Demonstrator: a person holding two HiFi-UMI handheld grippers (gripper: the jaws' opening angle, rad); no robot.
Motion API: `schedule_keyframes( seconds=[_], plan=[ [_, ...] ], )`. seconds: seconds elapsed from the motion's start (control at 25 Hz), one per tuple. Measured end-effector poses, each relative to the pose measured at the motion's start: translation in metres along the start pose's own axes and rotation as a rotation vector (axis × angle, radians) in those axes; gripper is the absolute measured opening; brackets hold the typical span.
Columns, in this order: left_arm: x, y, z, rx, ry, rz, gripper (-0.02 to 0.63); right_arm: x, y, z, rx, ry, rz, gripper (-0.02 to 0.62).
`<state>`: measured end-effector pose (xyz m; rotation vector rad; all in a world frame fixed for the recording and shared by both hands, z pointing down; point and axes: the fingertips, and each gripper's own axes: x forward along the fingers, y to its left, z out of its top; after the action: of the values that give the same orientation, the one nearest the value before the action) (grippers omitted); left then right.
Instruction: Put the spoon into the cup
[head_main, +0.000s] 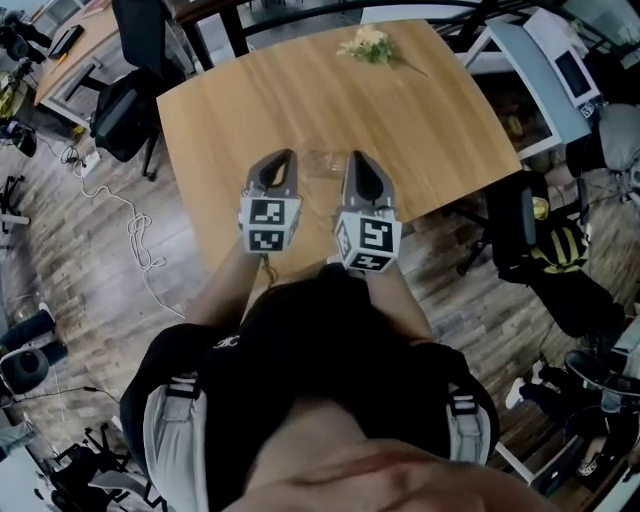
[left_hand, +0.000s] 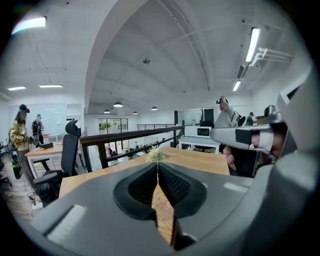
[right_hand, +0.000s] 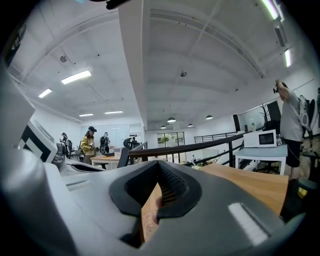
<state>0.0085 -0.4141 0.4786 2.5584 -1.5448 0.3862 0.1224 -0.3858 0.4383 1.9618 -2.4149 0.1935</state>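
We hold both tongs over near edge of table (head_main: 420, 120). Left gripper (left_hand: 158, 166): jaws shut tight, nothing in them. Right gripper (right_hand: 159, 165): jaws shut too, nothing held that we can see. Clear cup (head_main: 322, 163) stands on table, between two gripper tips. We cannot spot spoon. Flowers (head_main: 368, 42) lie at far edge of table.

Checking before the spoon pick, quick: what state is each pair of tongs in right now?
Left tongs: closed, holding nothing.
Right tongs: closed, holding nothing.
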Motion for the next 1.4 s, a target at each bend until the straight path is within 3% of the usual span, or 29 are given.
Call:
schedule_keyframes(
  seconds=[0.52, 0.68, 1.12, 1.4],
  plan=[
    [0.057, -0.009, -0.070, 0.009, 0.180, -0.006, 0.018, 0.024, -0.037, -0.033, -0.005, 0.084, 0.030, 0.000],
    [0.068, -0.017, -0.093, 0.103, 0.197, -0.051, 0.018, 0.028, -0.042, -0.034, -0.011, 0.087, 0.037, 0.000],
    [0.095, -0.028, -0.124, 0.414, 0.238, -0.065, 0.020, 0.033, -0.068, -0.032, 0.003, 0.093, 0.022, 0.000],
    [0.110, -0.035, -0.133, 0.449, 0.254, -0.086, 0.019, 0.039, -0.085, -0.026, 0.017, 0.082, 0.010, 0.000]
  ],
)
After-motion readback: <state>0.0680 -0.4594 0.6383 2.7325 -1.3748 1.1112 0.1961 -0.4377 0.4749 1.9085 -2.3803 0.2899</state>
